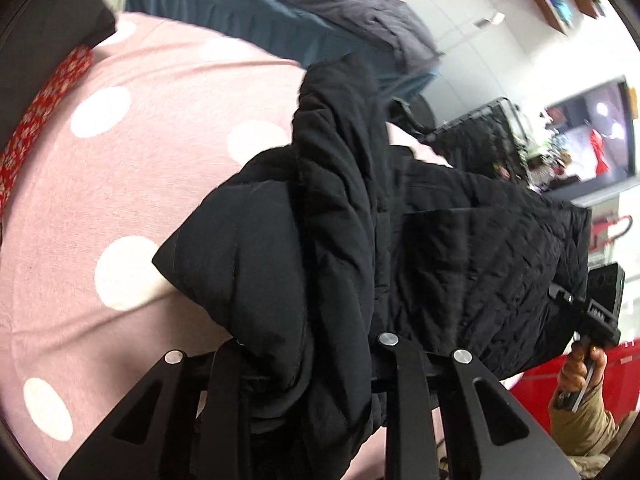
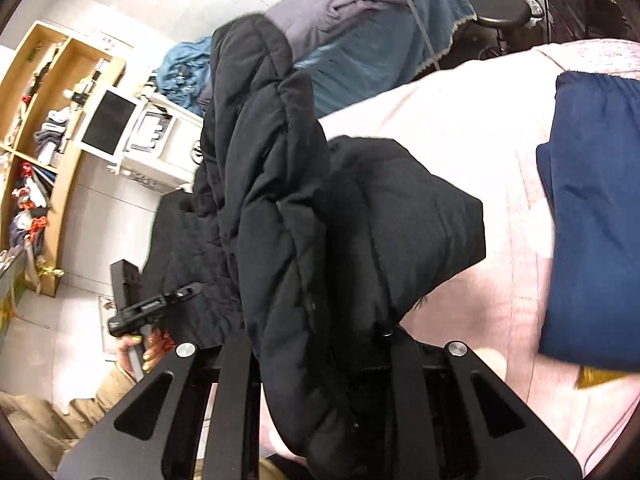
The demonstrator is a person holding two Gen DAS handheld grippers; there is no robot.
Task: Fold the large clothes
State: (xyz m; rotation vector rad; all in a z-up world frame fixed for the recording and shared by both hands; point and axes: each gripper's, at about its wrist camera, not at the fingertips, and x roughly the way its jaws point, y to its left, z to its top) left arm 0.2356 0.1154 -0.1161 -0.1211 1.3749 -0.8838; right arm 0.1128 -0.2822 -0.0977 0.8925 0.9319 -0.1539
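Both fingers, left [image 1: 316, 364] and right [image 2: 320, 364], grip the black jacket [image 1: 340, 208]; I'd lift evenly toward twelve o'clock.

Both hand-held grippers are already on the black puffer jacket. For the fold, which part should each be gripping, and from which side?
Grip the jacket's outer edges, one per side, coming from above. The left hand-held gripper and the right hand-held gripper each pinch a thick bunched wad, so the padded fabric hangs in rolls. A flat hem or shoulder seam would probably let it spread over the pink spotted bedspread.
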